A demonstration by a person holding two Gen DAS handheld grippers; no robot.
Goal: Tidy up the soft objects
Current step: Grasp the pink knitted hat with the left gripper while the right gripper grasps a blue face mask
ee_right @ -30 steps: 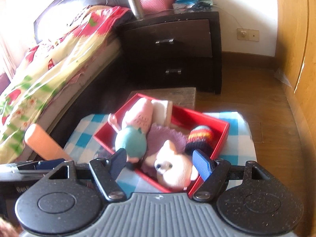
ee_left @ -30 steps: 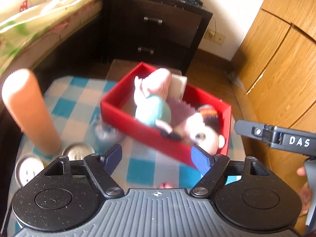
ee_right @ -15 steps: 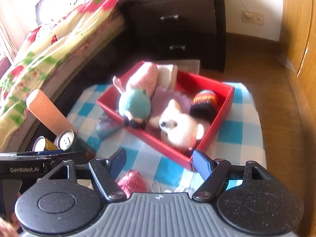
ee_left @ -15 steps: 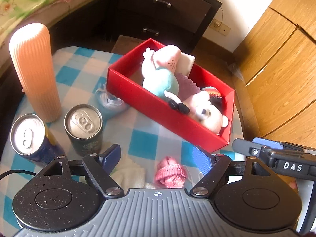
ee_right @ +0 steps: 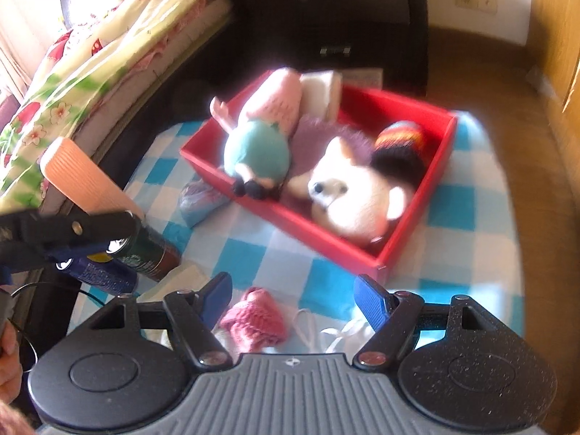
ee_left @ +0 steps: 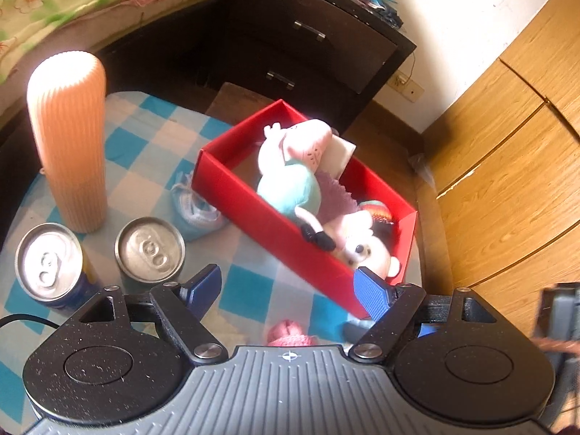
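Box (ee_right: 413, 233) red, with toys (ee_right: 348, 195) inside. Both grippers, left (ee_left: 288, 291) and right (ee_right: 293, 299), spread apart, empty. Pink hat (ee_right: 253, 320) just below right one.

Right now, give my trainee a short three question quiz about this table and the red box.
1. True or false: the pink knitted piece lies inside the red box.
2. Which stands tallest on the checked cloth? A the orange ribbed cylinder, B the drink cans, C the small blue knitted item.
3. Fill in: between the fingers of the right tool nothing is gripped, so it is ____.

Key: 1 false, it lies on the cloth outside the box, near the right tool. 2 A. 3 open.
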